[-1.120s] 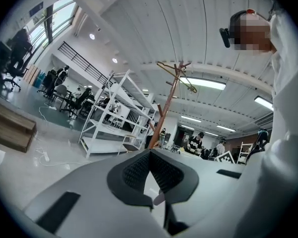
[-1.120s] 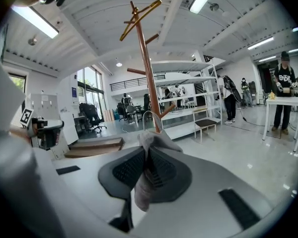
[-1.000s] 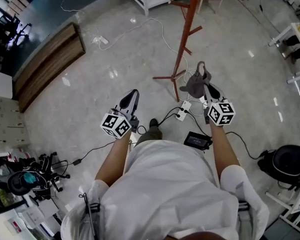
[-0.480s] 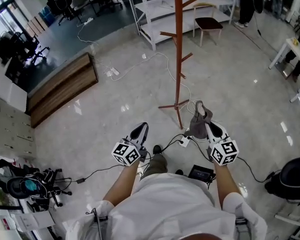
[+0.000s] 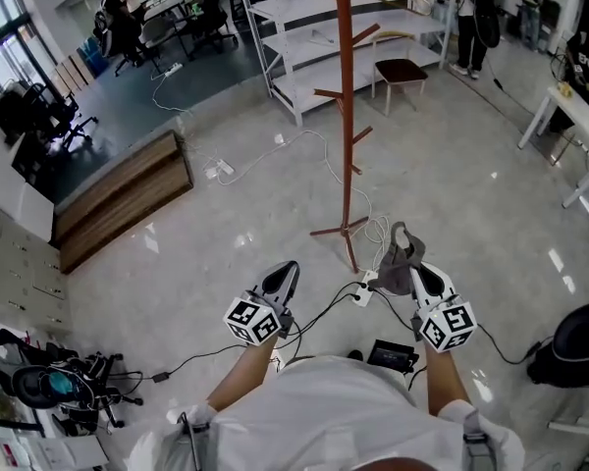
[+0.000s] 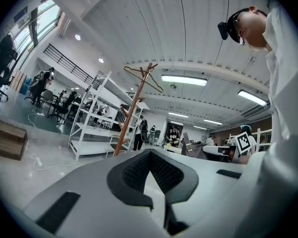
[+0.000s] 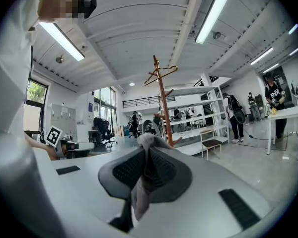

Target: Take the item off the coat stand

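Note:
A red-brown coat stand (image 5: 346,116) rises from the floor in the middle of the head view, its pegs bare. It also shows in the left gripper view (image 6: 131,115) and the right gripper view (image 7: 164,103), with a wire hanger (image 7: 161,73) at its top. My right gripper (image 5: 410,268) is shut on a grey cloth item (image 5: 396,268), which bunches between the pads (image 7: 139,192). This gripper is held near the stand's foot, to its right. My left gripper (image 5: 283,281) is shut with nothing in it, to the left of the stand's foot.
White shelving (image 5: 344,27) and a small chair (image 5: 398,72) stand behind the coat stand. A wooden bench (image 5: 123,199) lies at the left. A power strip with cables (image 5: 363,292) and a black device (image 5: 388,356) lie on the floor by the person's feet. People stand far back.
Both grippers have drawn back from the stand and risen, the grey cloth staying in the right one. The head view has tilted up and shows more of the room.

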### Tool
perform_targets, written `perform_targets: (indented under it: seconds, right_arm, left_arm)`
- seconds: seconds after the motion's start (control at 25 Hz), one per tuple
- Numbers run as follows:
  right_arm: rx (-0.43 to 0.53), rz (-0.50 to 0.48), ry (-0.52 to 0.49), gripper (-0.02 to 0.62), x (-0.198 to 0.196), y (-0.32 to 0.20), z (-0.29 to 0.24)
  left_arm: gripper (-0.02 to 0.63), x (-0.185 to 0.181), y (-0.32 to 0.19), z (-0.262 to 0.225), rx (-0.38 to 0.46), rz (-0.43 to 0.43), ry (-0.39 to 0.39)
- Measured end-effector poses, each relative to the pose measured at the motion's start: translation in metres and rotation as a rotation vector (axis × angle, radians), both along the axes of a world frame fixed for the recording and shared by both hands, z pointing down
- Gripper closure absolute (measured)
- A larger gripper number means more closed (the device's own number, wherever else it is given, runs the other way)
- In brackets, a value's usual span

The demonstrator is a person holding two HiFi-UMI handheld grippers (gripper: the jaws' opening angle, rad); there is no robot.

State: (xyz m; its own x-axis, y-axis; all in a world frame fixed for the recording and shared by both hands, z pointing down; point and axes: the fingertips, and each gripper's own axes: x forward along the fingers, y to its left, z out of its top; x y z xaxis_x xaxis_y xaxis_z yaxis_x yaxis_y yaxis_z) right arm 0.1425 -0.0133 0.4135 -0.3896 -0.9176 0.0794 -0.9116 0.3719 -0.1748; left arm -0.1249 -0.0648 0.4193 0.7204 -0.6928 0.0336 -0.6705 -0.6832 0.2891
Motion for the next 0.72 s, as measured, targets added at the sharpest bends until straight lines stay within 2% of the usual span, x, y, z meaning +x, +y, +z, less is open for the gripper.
perform_targets:
  seconds: [0.16,0.52,0.72]
  right_arm:
    - [0.001,0.054,-0.015,0.561,-0.010,0.016,-0.016]
    - [0.006,0.121,-0.013,0.561,-0.061,0.049,-0.054]
    - [0.009,0.151,0.033,0.561,-0.065,0.055,-0.067]
  left_arm:
    - [0.597,-0.010,0.006,-0.008,0.005,0.031,-0.005]
    - [0.597,-0.066,0.014,-0.056,0.077,0.012,-0.063]
    - [0.598,-0.065,0.007,-0.070,0.082,-0.021,-0.018]
